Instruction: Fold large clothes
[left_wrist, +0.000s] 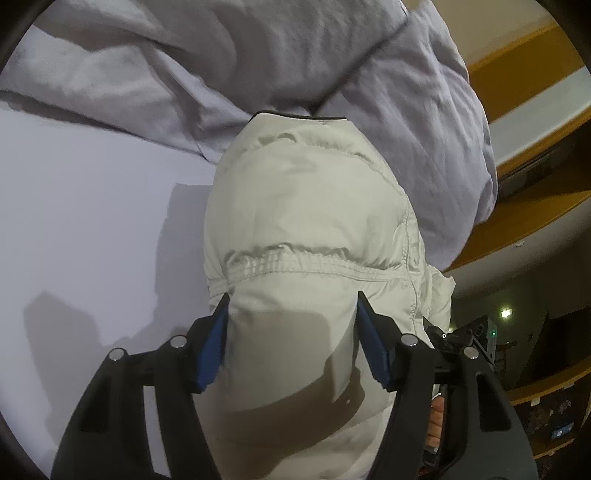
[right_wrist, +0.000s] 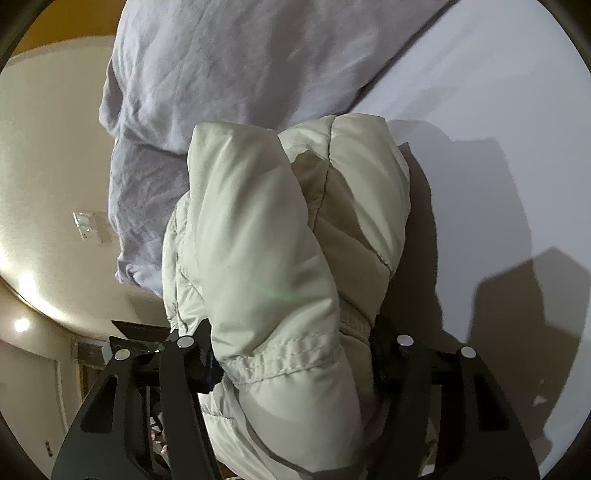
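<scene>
The puffy cream jacket (left_wrist: 310, 221) is bunched into a thick roll on the white bed (left_wrist: 92, 221), its far end butting up against the rumpled lavender duvet (left_wrist: 184, 66). It's a padded, slippery-looking thing, so it probably wants to spring back open, which would explain why both tools are on it at once.

The left gripper (left_wrist: 291, 314) has its blue fingers (left_wrist: 212, 354) on either side of the bundle just behind the elasticated seam, about half open, with the fabric bulging between them and pressed at both sides. So it looks clamped on the jacket, not just straddling it. The bulk is what keeps the fingers that far apart.

The right gripper (right_wrist: 291, 354) does the same from the other side: its fingers are half open around a fat fold near a stitched elastic hem, and the padding hides most of the pads (only a bit of blue peeks out on the left one). The cloth fills the gap completely, so that reads as a grip too.

Grabbing near the hems makes sense, since those stitched bands give something firmer to hold than the slick puffy panels. In the left view, a bit of the person's hand (left_wrist: 437, 421) shows on the other tool's handle, and wooden trim (left_wrist: 517, 59) runs along the wall beyond the bed.
</scene>
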